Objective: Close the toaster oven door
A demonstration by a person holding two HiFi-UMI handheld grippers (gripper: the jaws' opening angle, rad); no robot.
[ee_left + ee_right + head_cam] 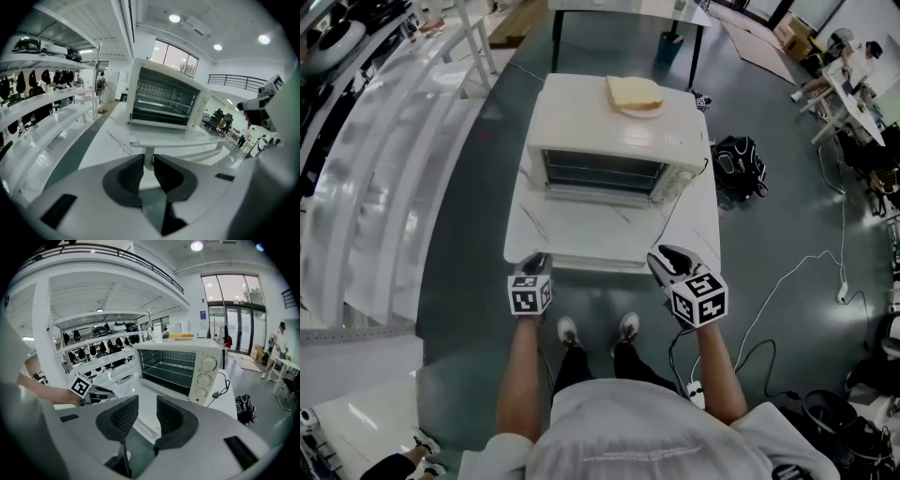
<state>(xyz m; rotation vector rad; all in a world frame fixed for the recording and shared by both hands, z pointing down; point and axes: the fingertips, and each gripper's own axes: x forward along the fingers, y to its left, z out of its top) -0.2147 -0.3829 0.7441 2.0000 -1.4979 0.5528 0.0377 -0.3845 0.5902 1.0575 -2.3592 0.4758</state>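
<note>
Not done yet: the oven door (600, 230) lies flat open, left gripper (149, 161) pinches its handle (592, 266) (left end), right gripper (147, 416) open & empty, lifting's still left.

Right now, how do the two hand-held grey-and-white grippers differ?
The left gripper has its jaws closed on the white handle of the lowered door of the cream toaster oven; the right gripper has its jaws apart, nothing between them. The left gripper touches the door; the right gripper hangs free of it. Both sit near the door's front edge.
</note>
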